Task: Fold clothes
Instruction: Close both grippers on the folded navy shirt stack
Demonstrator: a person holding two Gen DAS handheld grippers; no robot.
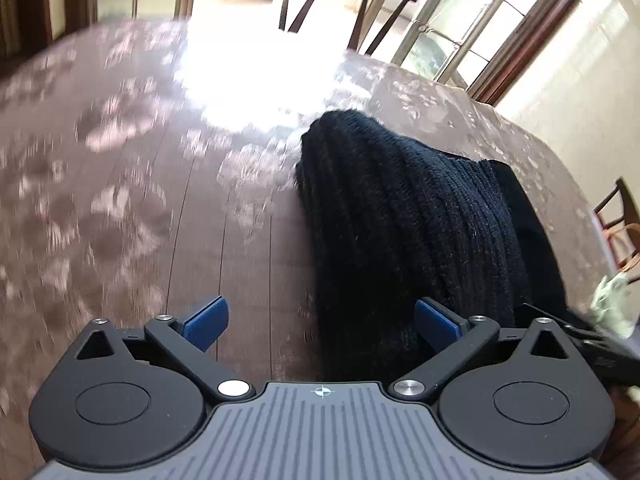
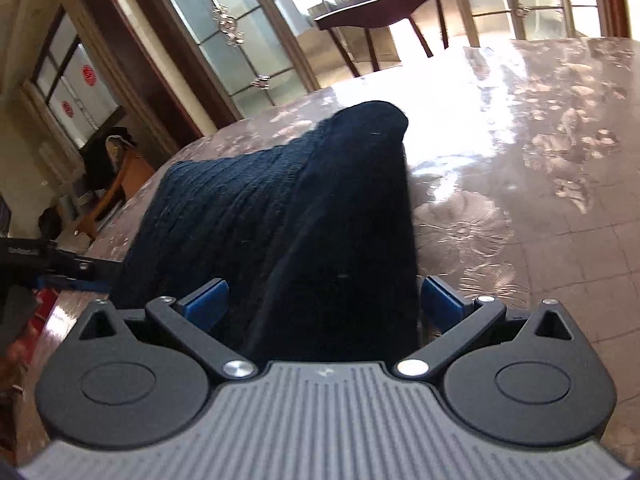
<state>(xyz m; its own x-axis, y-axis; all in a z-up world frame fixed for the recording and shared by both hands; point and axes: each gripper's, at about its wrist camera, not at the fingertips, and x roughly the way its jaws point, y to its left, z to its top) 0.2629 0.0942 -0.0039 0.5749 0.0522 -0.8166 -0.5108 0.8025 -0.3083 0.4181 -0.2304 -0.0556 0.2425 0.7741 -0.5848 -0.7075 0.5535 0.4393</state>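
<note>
**Knit garment mid-fold, both claws spread**

Dark knit garment (image 1: 404, 216) shown lying on the glossy floral-patterned surface (image 1: 132, 184), bunched into a thick ridge running away from both cameras and ending in a rounded hump at the far end. Ribbed texture visible along the flank; a smoother dark layer (image 2: 340, 248) draped over the ridge in the right wrist view, suggesting at least one layer already doubled over another. Not lying flat, edges not squared.

Left claw (image 1: 320, 322): blue pads (image 1: 206, 322) spread wide, nothing pinched. Near end of the garment seen between the pads toward the right one, touching it or just beside it; contact cannot be told. Bare surface under the left pad.

Right claw (image 2: 322, 302): pads (image 2: 206, 300) likewise spread wide, straddling the near end of the garment, cloth filling most of the gap but not clamped. Part of the left claw (image 2: 60, 264) visible at the left edge of this view, low beside the cloth.

Background, blurred: dark wooden side table (image 2: 380, 12), glazed doors (image 1: 480, 36), chair (image 1: 620, 232) at the surface's edge.

Progress, as a judgement: fold begun but unfinished. Probably gathered once lengthwise; left to do, a fresh grasp on the near end, at least one further fold toward the far hump, then flattening and straightening. No tidy folded stack visible anywhere.
</note>
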